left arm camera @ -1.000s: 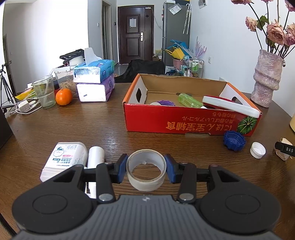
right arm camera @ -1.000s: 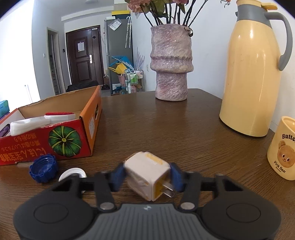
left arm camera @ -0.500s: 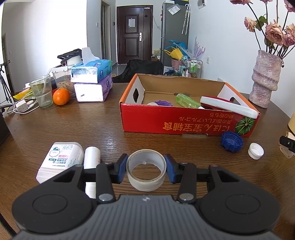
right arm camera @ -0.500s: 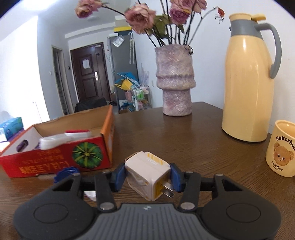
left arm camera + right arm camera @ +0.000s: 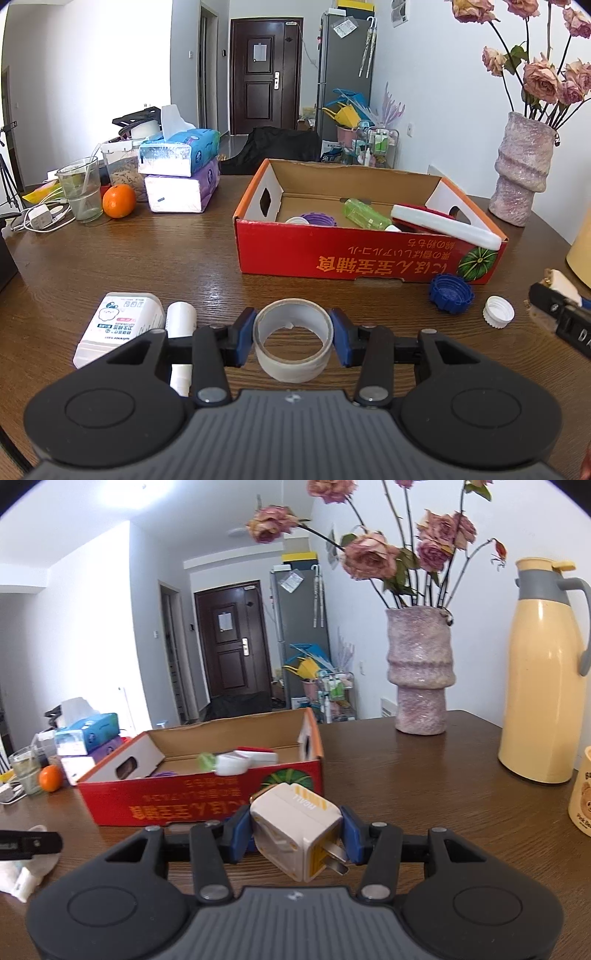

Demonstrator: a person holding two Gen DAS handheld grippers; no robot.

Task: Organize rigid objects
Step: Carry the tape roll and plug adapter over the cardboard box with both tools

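My right hand-held gripper [image 5: 295, 834], clamped on a white and yellow cube-shaped plug adapter [image 5: 295, 830], has risen and swung toward the red cardboard box [image 5: 207, 797]; the adapter now hangs just before the box's front wall, ready, I judge, to go over it. My left hand-held gripper [image 5: 293, 341], clamped on a pale roll of tape [image 5: 293, 343], waits over the wooden bench [image 5: 147, 258], well short of the box
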